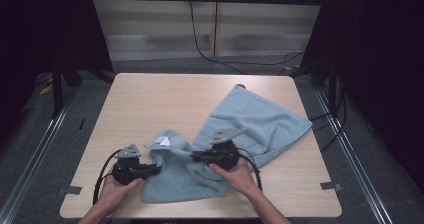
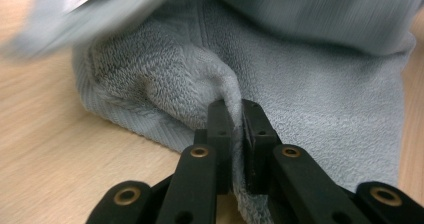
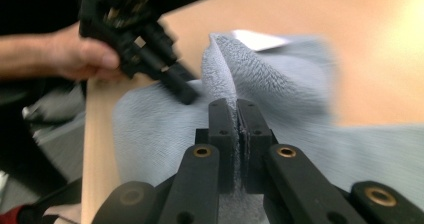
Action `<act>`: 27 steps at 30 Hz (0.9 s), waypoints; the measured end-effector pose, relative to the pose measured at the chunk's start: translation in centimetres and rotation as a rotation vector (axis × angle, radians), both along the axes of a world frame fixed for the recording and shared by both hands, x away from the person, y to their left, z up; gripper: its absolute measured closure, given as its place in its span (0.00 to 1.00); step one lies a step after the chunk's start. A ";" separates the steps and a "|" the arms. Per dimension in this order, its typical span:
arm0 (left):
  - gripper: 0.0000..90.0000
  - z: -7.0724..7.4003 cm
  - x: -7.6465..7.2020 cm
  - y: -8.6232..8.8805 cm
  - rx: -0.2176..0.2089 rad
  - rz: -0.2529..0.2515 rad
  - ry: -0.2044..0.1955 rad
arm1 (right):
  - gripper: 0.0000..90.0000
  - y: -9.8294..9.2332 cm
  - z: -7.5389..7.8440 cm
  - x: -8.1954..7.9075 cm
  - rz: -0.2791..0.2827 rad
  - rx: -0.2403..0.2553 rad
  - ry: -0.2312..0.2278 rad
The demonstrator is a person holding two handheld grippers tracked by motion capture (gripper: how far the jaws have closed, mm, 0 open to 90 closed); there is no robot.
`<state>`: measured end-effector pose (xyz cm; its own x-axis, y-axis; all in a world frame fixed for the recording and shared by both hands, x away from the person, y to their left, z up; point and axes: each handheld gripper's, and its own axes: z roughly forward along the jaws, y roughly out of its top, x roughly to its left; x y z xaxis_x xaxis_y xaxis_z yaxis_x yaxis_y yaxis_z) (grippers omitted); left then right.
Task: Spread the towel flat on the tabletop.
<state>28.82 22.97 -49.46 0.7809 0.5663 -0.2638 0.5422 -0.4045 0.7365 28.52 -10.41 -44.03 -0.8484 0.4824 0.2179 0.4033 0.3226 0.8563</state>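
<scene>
A pale blue towel (image 1: 240, 139) lies crumpled across the lower right part of the wooden counter (image 1: 150, 104) in the high view, one broad flap spread toward the right edge and the rest bunched toward the bottom centre. A small white label (image 1: 163, 141) shows on a turned-up corner near the middle.

The left gripper (image 1: 155, 170), low and left of centre, pinches the towel's left edge; in the left gripper view its fingers (image 2: 220, 129) are clamped narrow on a raised fold of terry cloth (image 2: 220, 79). The right gripper (image 1: 196, 156), just right of it, has a ridge of the same towel (image 3: 225, 69) squeezed tight between its fingers (image 3: 221, 129), the cloth lifted off the counter there. In the right gripper view the left gripper (image 3: 182, 91) sits at upper left, held by a hand (image 3: 75, 56).
</scene>
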 end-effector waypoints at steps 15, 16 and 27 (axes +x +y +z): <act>0.88 0.7 -2.6 -3.2 -0.007 -0.183 -0.006 | 0.87 -14.8 -3.6 -7.0 -0.329 -0.075 0.142; 0.85 0.8 -2.7 -3.2 -0.016 -0.182 -0.007 | 0.83 -15.0 -3.8 -7.1 -0.338 -0.089 0.141; 0.72 1.2 -0.7 -0.8 -0.105 -0.061 0.001 | 0.62 -11.2 -1.6 1.3 -0.285 -0.087 0.068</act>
